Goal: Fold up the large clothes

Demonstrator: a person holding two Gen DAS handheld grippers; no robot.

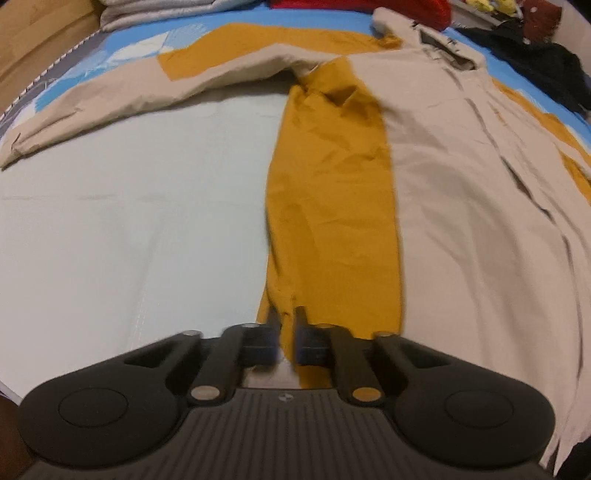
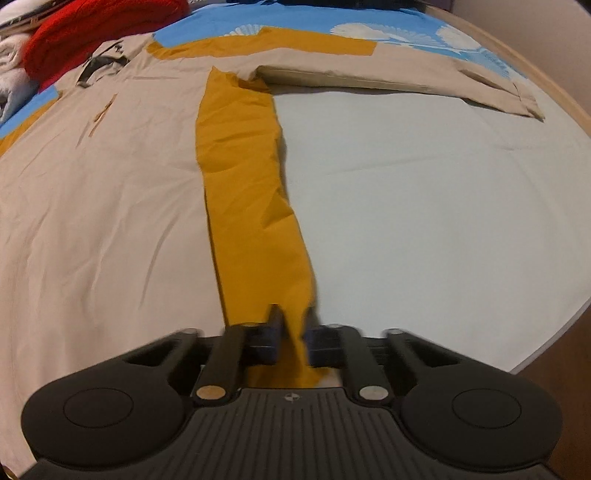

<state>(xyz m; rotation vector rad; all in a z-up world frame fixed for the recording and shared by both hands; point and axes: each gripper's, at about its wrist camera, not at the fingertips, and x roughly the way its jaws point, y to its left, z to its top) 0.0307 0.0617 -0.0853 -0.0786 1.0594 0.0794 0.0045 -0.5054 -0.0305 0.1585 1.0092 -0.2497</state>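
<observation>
here the jacket [image 1: 461, 192] lies spread flat on the bed [image 1: 129, 221], beige with mustard side panels, collar at the far end and both sleeves stretched outward. on the left, the left claw [image 1: 286, 317] is clamped on the near edge of the left mustard panel [image 1: 332, 206], a pinch of fabric squeezed between its fingers; the left sleeve [image 1: 110, 92] runs away across the pale sheet toward the bed's far corner. on the right, the right claw [image 2: 291, 317] is likewise closed on the hem of the right mustard panel [image 2: 247, 177], with the right sleeve [image 2: 406, 77] extended sideways. a red blanket [image 2: 92, 26] sits near the collar.

the step looks like gripping both hem corners to start a fold, probably bringing the bottom up toward the collar. to do it well, i'd lift both claws together and evenly, keep the hem taut between them so the body doesn't sag or twist, and lay it down squarely. the thin pinches could slip, so move gently.
</observation>
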